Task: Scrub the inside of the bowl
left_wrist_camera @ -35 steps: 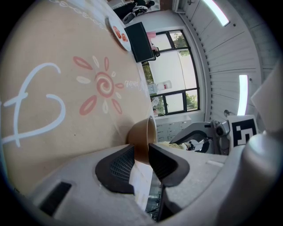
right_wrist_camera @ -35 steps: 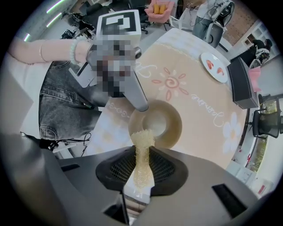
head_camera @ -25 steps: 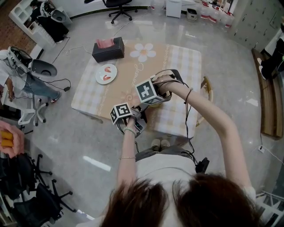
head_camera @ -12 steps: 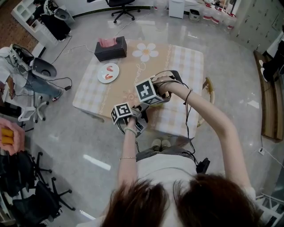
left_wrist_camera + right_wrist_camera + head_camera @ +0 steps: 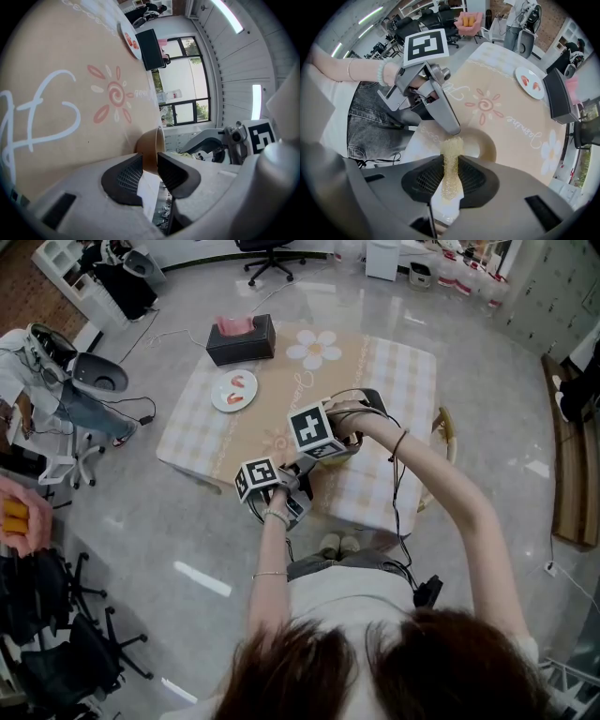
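Note:
The tan bowl (image 5: 150,149) sits on the cloth-covered table (image 5: 380,381) near its front edge. My left gripper (image 5: 149,165) is shut on the bowl's rim, one jaw inside and one outside. The bowl's pale inside (image 5: 480,144) shows in the right gripper view, just beyond my right gripper (image 5: 451,172). That gripper is shut on a yellow mesh scrubber (image 5: 451,161), whose tip reaches to the bowl's rim beside the left gripper's finger (image 5: 440,108). In the head view both marker cubes (image 5: 314,431) cover the bowl.
A white plate (image 5: 234,390) with red pieces and a black tissue box (image 5: 241,339) stand at the table's far left. A wicker chair (image 5: 443,434) is at the table's right side. Office chairs and a seated person (image 5: 37,381) are off to the left.
The head view has drifted slightly, so the table sits a bit lower and to the right. Both grippers stay together at the bowl with their holds unchanged.

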A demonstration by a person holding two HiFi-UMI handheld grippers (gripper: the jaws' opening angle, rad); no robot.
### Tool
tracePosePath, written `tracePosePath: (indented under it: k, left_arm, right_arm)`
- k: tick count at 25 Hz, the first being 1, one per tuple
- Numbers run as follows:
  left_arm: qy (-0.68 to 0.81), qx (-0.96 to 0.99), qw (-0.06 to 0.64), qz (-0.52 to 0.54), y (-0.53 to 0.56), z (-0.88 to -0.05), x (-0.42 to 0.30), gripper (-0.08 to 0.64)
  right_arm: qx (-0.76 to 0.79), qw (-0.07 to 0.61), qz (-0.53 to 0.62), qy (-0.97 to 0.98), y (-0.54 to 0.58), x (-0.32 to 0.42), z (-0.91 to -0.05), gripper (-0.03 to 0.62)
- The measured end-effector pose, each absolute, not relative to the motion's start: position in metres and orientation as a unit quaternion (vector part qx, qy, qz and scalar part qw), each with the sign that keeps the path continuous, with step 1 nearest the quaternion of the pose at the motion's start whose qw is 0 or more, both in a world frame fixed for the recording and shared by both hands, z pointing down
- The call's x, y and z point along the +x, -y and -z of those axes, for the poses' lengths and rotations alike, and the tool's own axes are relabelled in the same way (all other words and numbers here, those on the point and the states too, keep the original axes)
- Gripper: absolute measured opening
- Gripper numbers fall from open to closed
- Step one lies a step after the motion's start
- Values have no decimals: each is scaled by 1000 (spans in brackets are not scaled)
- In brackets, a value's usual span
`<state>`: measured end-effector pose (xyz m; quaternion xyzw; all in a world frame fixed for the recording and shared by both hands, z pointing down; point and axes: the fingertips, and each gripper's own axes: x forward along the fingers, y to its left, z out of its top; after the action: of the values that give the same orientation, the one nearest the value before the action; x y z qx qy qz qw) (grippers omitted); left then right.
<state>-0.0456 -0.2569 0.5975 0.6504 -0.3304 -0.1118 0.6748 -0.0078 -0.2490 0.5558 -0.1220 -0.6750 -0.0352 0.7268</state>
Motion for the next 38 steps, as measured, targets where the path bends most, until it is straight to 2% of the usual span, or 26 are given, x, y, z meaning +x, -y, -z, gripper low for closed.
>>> tracePosePath:
  k: [38]
  left_arm:
    - [311,647,688,110,255,-597,-36,101]
  right_arm:
    - [-196,656,268,678,277,-35,-544,84]
